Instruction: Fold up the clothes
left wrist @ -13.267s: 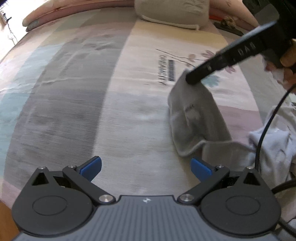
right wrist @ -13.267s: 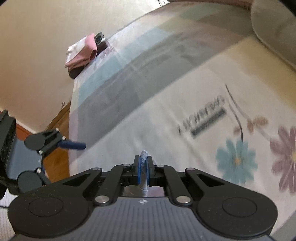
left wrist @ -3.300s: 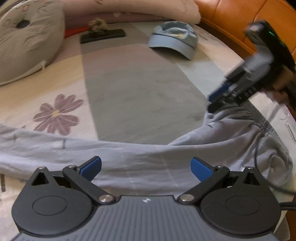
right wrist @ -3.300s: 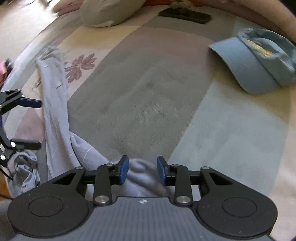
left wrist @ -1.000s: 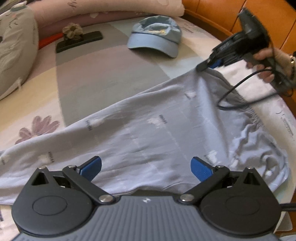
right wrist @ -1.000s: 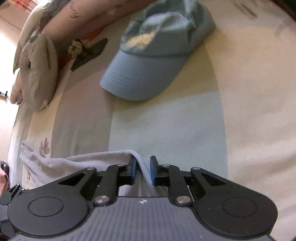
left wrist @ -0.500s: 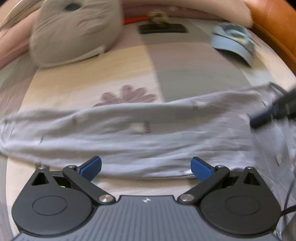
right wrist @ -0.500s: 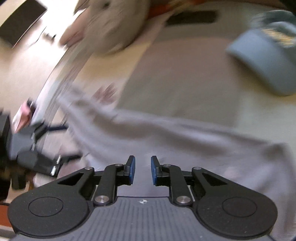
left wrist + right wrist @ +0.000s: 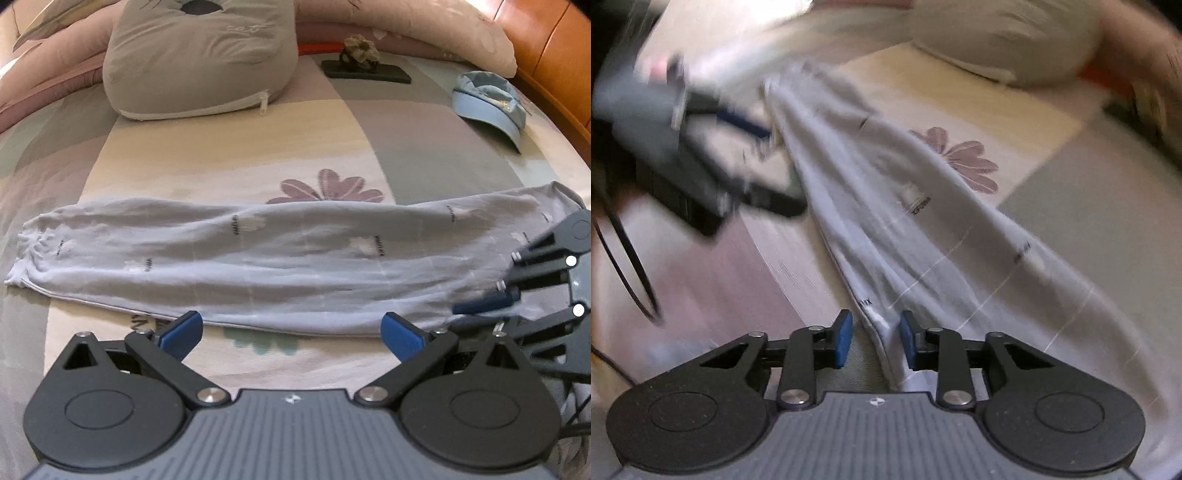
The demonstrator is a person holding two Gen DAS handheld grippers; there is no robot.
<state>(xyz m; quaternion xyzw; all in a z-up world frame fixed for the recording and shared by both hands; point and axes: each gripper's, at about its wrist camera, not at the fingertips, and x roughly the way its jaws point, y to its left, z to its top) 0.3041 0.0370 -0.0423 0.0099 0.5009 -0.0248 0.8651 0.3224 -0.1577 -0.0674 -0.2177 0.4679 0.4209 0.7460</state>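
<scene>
Only the left wrist view shows the light blue cap (image 9: 491, 105). The black left gripper (image 9: 291, 330), fingers wide apart, hovers near the pale grey printed trousers (image 9: 258, 258); the black right gripper (image 9: 873, 343), fingers parted, straddles their fold.

Pale grey garment (image 9: 288, 258), small dark print; striped bedsheet (image 9: 236, 166), purple flower; light-blue cap (image 9: 487, 103); grey pillow (image 9: 199, 55).

Black left gripper (image 9: 291, 330) and right gripper (image 9: 873, 339), blue fingertip pads, silver screws, ribbed grey bodies

Bare bedspread (image 9: 229, 155) between garment (image 9: 280, 266) and pillow (image 9: 199, 62); cap (image 9: 487, 103), phone (image 9: 365, 72) far right.
</scene>
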